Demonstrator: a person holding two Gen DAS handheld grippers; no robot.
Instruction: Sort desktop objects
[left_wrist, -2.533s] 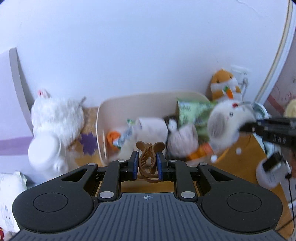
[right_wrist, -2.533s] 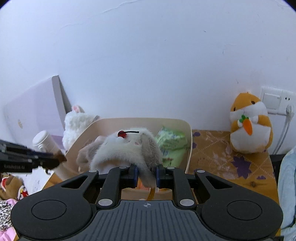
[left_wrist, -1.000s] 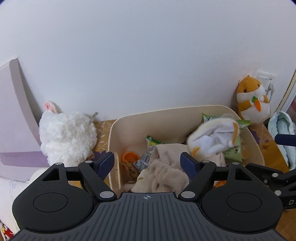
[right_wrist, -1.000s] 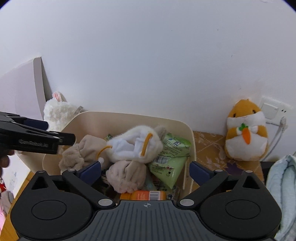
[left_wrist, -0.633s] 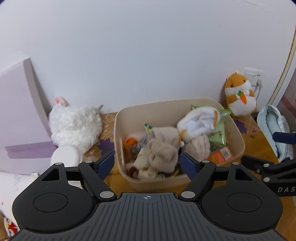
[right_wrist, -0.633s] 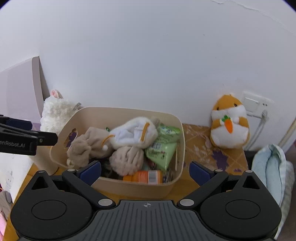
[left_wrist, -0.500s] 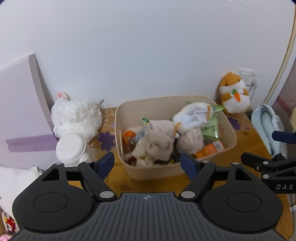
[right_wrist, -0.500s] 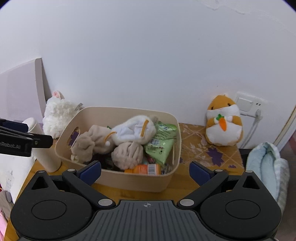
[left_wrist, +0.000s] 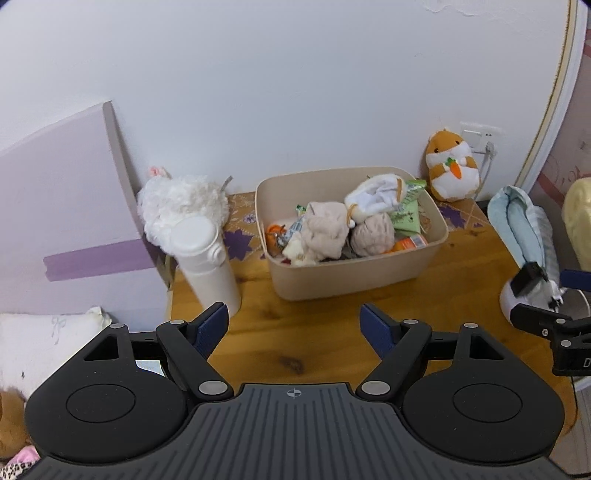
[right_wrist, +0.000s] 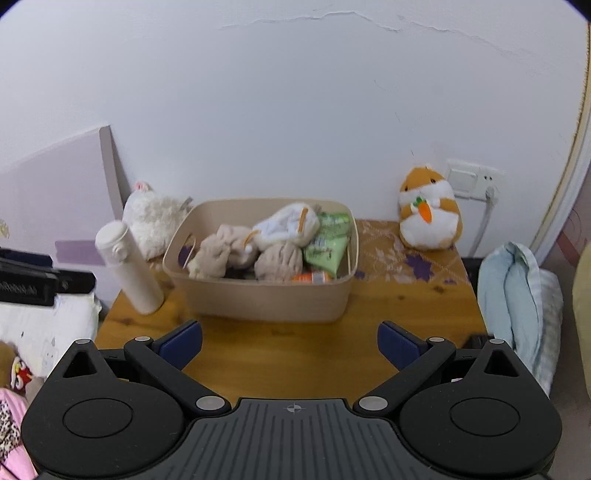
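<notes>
text: "D" | on: right tongs (left_wrist: 570, 360) body | rest: unreadable

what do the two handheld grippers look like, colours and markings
Both the left gripper and right gripper are matte black: a ribbed centre plate with a small crosshair mark, round discs on either side, silver pivot screws, and angular linkage arms ending in fingers with dark blue pads. Partial white lettering shows on each gripper's side, seen from the other camera. No sleeves or hands are visible.

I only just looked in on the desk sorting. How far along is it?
Mostly done, it seems: the beige bin holds plush toys, green packets and an orange bottle. Nothing is in hand; left gripper and right gripper are open. The white bottle and hamster plush are outside it.
</notes>
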